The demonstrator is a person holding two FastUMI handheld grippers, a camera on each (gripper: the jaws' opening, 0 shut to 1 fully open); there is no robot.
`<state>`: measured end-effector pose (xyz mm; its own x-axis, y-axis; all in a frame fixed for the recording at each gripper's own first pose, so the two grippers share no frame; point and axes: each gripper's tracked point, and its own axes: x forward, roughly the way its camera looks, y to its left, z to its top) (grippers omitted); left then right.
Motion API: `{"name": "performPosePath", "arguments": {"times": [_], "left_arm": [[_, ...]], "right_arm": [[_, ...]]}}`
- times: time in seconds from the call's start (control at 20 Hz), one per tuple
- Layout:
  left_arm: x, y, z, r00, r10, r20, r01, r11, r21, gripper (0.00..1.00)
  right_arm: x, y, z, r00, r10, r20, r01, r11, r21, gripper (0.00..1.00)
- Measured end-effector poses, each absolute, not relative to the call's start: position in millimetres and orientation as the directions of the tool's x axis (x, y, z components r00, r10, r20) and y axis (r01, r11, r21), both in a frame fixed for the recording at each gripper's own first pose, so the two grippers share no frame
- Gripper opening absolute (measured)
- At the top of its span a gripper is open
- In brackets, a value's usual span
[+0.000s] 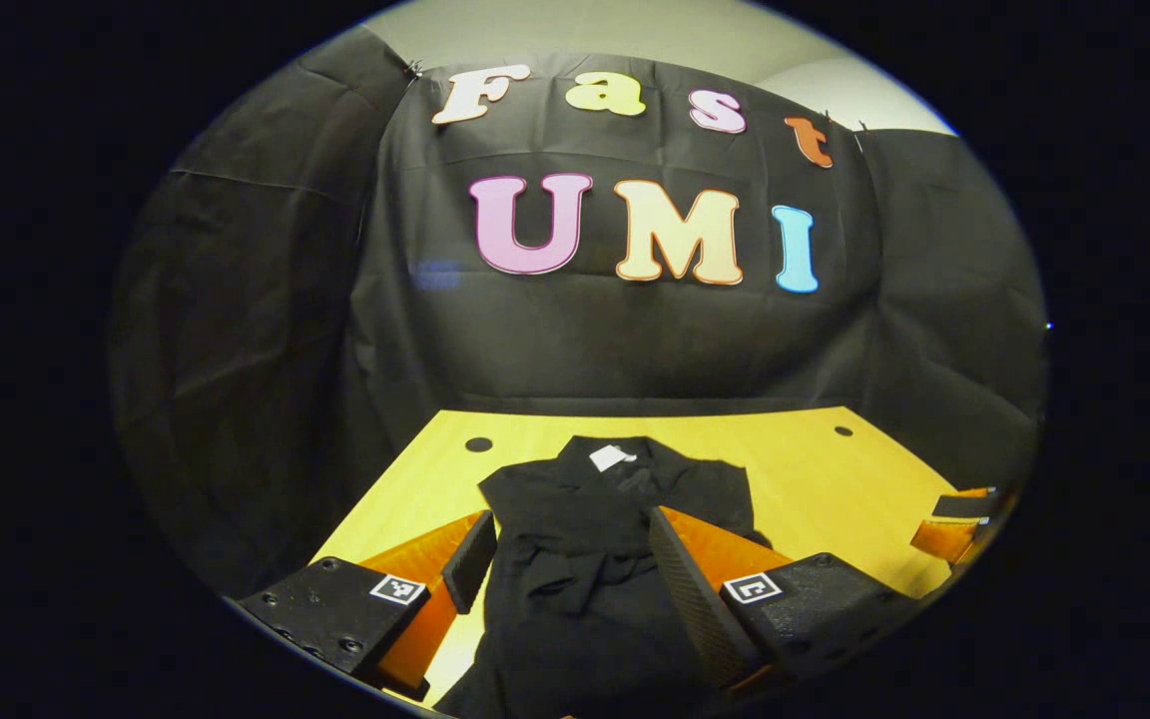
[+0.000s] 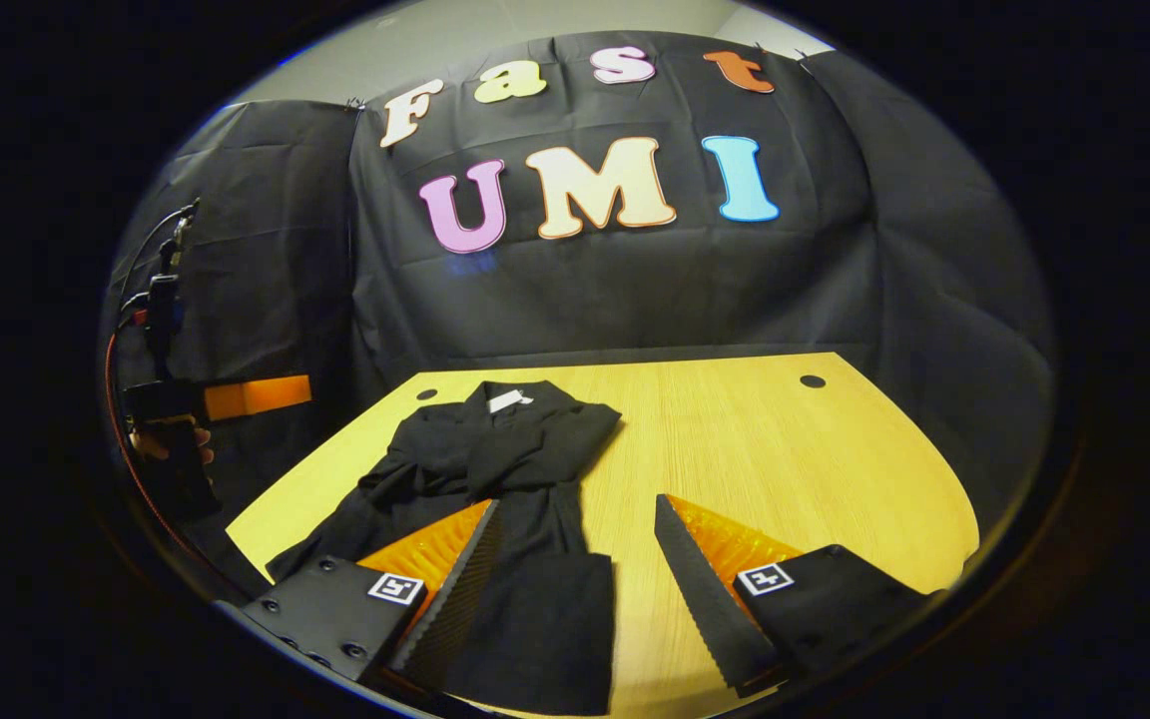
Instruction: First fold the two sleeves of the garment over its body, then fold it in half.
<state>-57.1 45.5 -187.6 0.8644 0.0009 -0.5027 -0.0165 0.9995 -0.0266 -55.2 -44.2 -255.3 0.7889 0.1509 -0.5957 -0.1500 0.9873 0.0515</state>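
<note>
A black garment lies lengthwise on the yellow wooden table, its collar and white label at the far end. Rumpled cloth lies folded across its chest. My left gripper hangs open just above the garment's middle, one finger on each side of it. In the right gripper view the garment lies left of centre. My right gripper is open over the garment's right edge, its left finger above cloth and its right finger above bare table. Neither gripper holds anything.
The right gripper shows at the table's right edge. The left gripper, held by a hand with cables above it, shows at far left. Two round holes sit near the table's back corners. Black cloth walls close the booth.
</note>
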Motion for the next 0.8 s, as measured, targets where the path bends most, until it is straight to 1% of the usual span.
{"name": "performPosePath", "arguments": {"times": [0.4, 0.7, 0.75, 0.8], "left_arm": [[-143, 104, -246, 0.765, 0.054, -0.642, -0.079, 0.997, -0.010, 0.93], [-202, 118, -299, 0.649, 0.061, -0.759, -0.087, 0.996, 0.005, 0.93], [-211, 119, -307, 0.627, 0.057, -0.777, -0.084, 0.996, 0.005, 0.93], [-219, 120, -314, 0.611, 0.054, -0.790, -0.084, 0.996, 0.004, 0.94]], "right_arm": [[-117, -33, -301, 0.705, 0.099, -0.703, -0.129, 0.992, 0.010, 0.98], [-156, -40, -346, 0.616, 0.059, -0.786, -0.105, 0.994, -0.008, 0.98], [-161, -41, -352, 0.603, 0.052, -0.796, -0.099, 0.995, -0.010, 0.94], [-165, -42, -359, 0.593, 0.045, -0.804, -0.096, 0.995, -0.014, 0.94]]}}
